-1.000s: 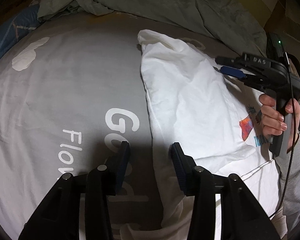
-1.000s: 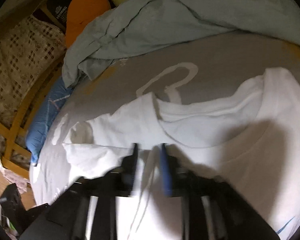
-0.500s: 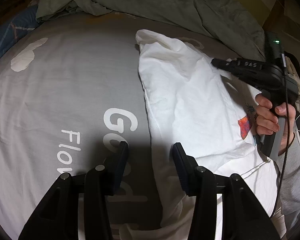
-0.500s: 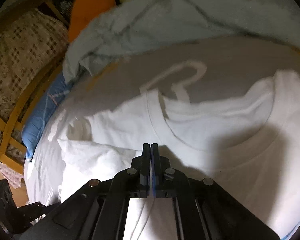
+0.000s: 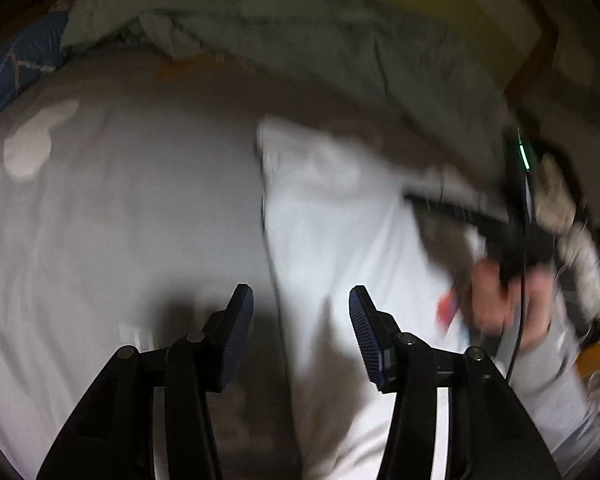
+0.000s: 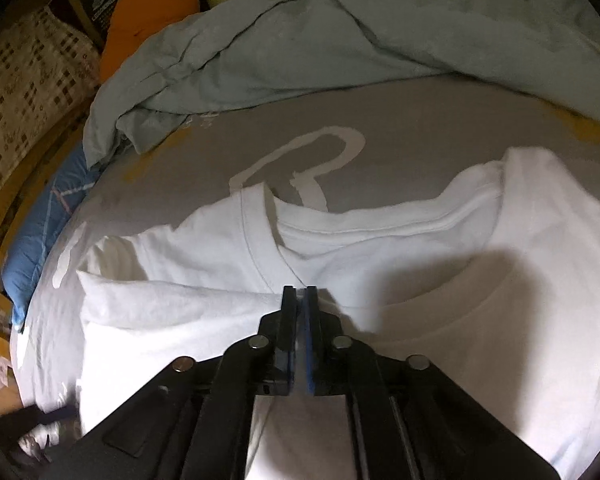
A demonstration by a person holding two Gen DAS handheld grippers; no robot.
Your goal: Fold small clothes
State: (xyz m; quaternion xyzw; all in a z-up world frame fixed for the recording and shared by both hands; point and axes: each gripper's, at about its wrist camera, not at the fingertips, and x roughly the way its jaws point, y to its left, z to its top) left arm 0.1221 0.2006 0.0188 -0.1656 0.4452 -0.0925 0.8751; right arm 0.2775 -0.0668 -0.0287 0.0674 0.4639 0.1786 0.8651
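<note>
While the white T-shirt lies spread on the grey bedsheet, neckline toward twelve o'clock in the right wrist view, we pinch it with the right gripper. Its jaws are closed, a thin sliver of white cloth showing between the pads near the collar, at about six o'clock of that view. We judge this grip is set there so the shoulder can be lifted and carried over for a fold.

Our left gripper hangs above the shirt's long edge with its jaws half apart; they have just been opening, and nothing sits between them. In that blurred left view the shirt runs from centre toward five o'clock, and the hand with the other tool sits at three o'clock. We take the left tool to be freed so that it can seek a new hold on the hem.

A rumpled pale blanket is heaped at twelve o'clock, well clear of the shirt.
</note>
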